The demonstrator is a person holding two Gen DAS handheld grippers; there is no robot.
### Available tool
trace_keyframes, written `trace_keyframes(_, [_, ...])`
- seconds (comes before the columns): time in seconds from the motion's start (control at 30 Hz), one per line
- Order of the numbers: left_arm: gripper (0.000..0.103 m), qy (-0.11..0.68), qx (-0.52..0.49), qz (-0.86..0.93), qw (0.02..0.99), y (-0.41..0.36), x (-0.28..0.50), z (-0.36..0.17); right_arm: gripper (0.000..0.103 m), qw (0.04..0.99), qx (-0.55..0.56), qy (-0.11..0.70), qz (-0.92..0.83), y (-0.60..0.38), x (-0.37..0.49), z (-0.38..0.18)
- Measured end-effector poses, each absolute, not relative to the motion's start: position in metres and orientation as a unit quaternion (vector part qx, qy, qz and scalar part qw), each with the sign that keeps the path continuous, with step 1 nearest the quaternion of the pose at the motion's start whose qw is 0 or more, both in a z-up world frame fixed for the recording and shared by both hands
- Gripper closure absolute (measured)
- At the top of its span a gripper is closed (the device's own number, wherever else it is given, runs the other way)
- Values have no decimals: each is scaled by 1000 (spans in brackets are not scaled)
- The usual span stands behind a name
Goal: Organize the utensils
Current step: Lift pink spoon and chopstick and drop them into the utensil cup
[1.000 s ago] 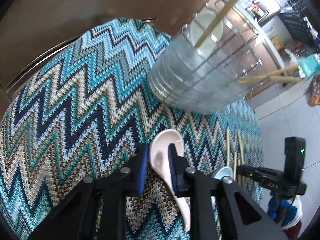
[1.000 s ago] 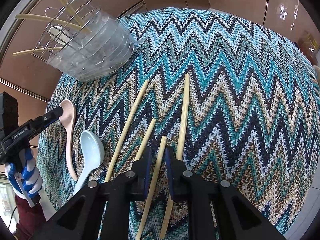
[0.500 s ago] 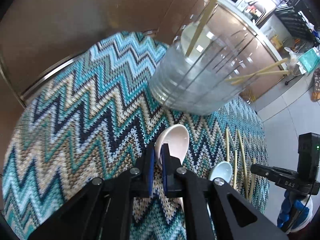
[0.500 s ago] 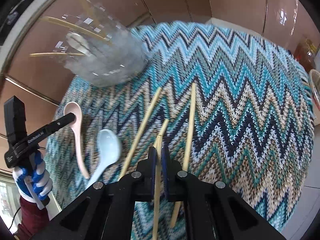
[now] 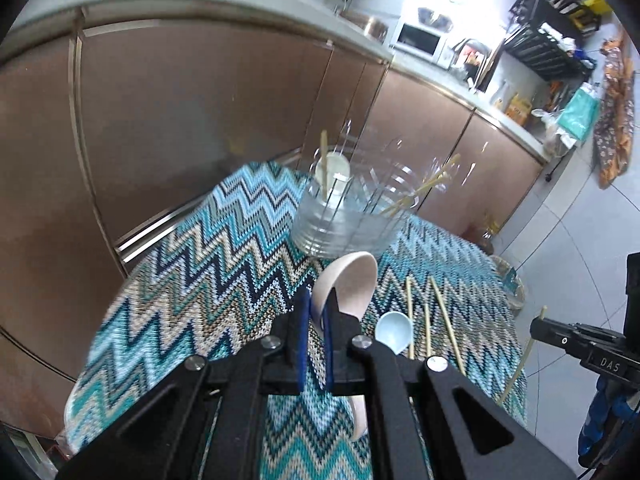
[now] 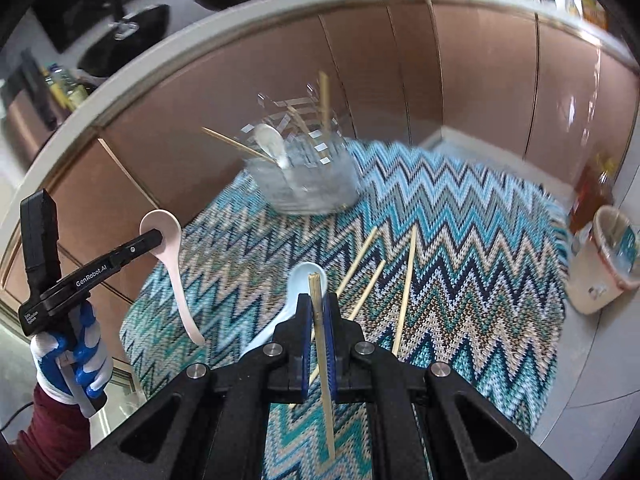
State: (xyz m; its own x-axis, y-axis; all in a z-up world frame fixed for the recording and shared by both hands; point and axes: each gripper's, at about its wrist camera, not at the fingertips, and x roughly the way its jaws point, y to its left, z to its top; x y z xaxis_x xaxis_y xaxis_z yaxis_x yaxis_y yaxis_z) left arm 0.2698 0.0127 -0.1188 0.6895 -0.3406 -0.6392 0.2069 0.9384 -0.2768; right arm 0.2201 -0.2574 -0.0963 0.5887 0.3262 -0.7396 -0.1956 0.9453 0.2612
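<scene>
My left gripper (image 5: 316,312) is shut on the rim of a pale pink ceramic spoon (image 5: 352,280) and holds it lifted above the zigzag tablecloth (image 5: 208,264); it also shows in the right wrist view (image 6: 170,248). My right gripper (image 6: 318,312) is shut on a wooden chopstick (image 6: 320,336), raised off the cloth. A clear utensil holder (image 5: 348,220) (image 6: 308,176) at the table's far side holds a white spoon and chopsticks. A light blue spoon (image 5: 394,332) (image 6: 296,284) and three chopsticks (image 6: 406,276) lie on the cloth.
Brown cabinet fronts (image 5: 200,112) stand behind the table. A round bin (image 6: 604,256) stands on the floor to the right of the table. A counter with a microwave (image 5: 420,38) runs along the back.
Both grippers have risen from the cloth. The left lifted the pink spoon and the right lifted one chopstick; the holder now looks farther away.
</scene>
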Motion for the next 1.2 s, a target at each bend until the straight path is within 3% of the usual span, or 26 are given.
trace_keyframes(0.27, [98, 316, -93, -140, 934, 26, 218, -75, 97, 913, 56, 369, 167, -228, 181, -56])
trace_keyframes(0.53, [98, 269, -93, -132, 949, 23, 215, -39, 97, 935, 40, 301, 184, -214, 187, -21])
trace_keyframes(0.97, [98, 138, -110, -63, 982, -23, 323, 4, 97, 973, 51, 122, 188, -215, 284, 33])
trace_keyframes(1.2, [98, 128, -104, -18, 986, -52, 395, -31, 97, 977, 33, 118, 173, -216, 351, 6])
